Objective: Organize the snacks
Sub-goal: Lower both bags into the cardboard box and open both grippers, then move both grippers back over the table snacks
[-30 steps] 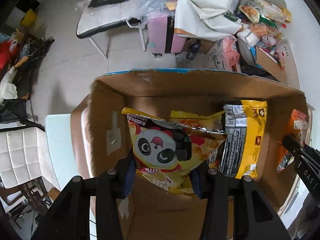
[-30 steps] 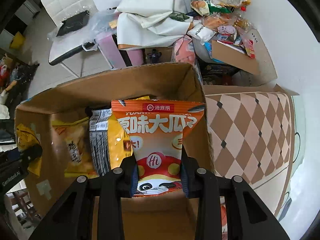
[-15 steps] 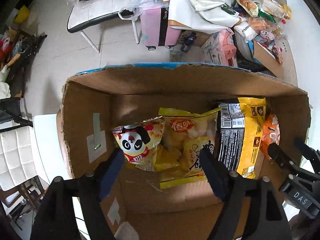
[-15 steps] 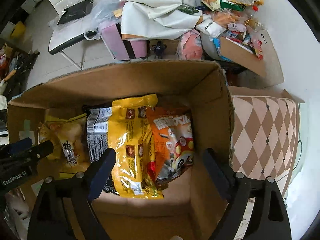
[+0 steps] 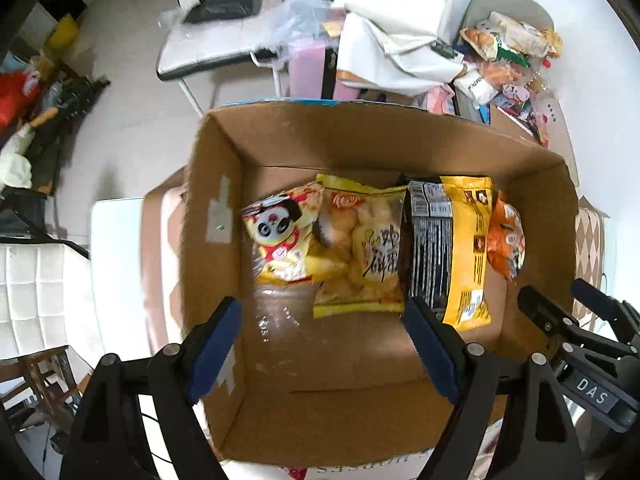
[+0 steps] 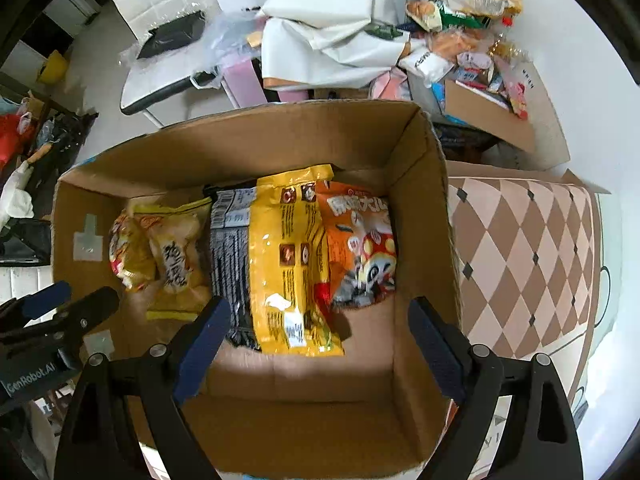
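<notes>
Left gripper [image 5: 320,344] and right gripper [image 6: 320,344], fingers released and empty above the open brown cardboard box [image 5: 360,148], where four snack bags, including the orange panda-print bag [image 6: 360,244], lie side by side for tidy packing.

Bright, even daylight (fisheye bending at edges), slight motion blur, soft shadows.

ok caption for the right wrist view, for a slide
Open right gripper above a cardboard box holding an orange snack bag, a yellow-and-black bag and other snack bags.
</notes>
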